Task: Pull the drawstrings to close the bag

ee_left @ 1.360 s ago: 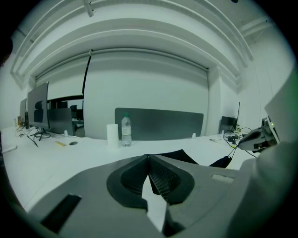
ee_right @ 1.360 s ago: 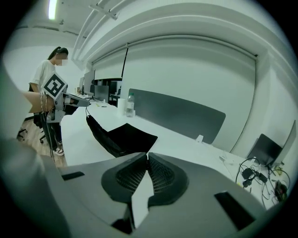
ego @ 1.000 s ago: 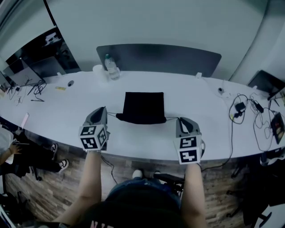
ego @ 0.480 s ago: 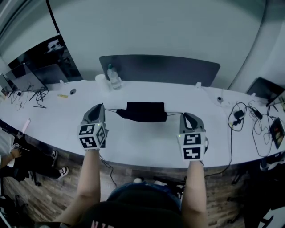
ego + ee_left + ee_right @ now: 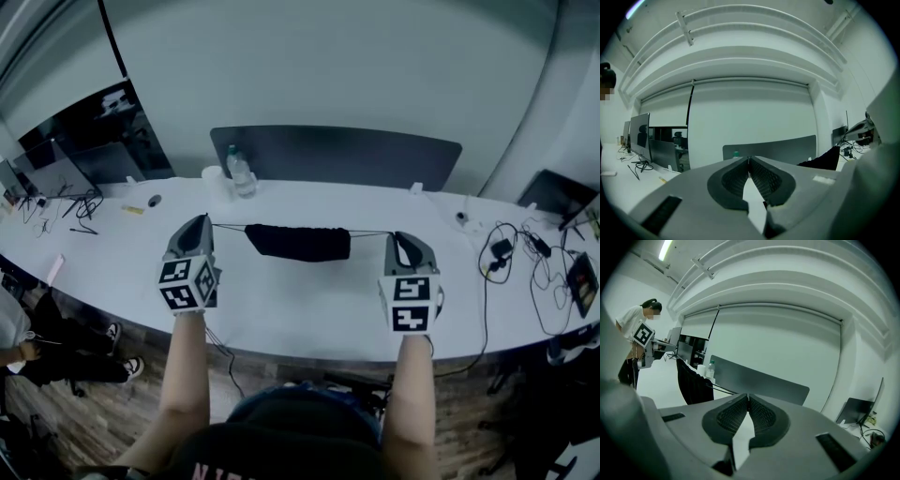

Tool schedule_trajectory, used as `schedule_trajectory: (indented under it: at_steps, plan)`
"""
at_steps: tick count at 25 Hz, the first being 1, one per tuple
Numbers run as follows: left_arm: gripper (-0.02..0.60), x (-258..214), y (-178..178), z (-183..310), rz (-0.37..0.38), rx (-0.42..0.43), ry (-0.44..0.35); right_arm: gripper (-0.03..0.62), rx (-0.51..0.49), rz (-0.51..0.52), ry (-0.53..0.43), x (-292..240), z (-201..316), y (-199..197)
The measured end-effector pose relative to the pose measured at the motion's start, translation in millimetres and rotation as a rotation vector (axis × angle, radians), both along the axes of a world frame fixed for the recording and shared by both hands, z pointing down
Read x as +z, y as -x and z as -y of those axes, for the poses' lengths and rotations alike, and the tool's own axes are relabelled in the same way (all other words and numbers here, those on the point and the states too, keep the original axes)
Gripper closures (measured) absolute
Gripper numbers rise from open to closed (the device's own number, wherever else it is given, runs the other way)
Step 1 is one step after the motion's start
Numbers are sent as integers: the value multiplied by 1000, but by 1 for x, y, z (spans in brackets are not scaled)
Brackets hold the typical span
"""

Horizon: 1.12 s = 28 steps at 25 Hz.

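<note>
My left gripper (image 5: 200, 218) and right gripper (image 5: 401, 235), each clamped on a drawstring (image 5: 228, 226), have risen; the black bag (image 5: 298, 242) now hangs bunched.

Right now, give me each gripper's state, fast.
Left gripper: closed on the left drawstring.
Right gripper: closed on the right drawstring.

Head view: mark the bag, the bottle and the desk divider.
bag (image 5: 298, 242), head view, middle of the black cloth.
bottle (image 5: 242, 178), head view, its clear body.
desk divider (image 5: 356, 157), head view, centre of the panel.
</note>
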<state>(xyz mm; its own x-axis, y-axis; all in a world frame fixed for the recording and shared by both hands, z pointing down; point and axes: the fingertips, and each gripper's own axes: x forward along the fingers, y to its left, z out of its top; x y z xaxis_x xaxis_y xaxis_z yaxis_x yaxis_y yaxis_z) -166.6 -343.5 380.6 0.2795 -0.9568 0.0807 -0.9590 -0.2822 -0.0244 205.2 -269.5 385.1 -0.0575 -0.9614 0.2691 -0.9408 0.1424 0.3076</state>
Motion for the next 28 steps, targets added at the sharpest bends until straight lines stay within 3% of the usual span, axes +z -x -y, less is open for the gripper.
schedule_trajectory:
  at_steps: [28]
  plan:
    - [568, -17, 16, -8, 35, -38, -17, 586, 86, 3, -44, -20, -16, -41]
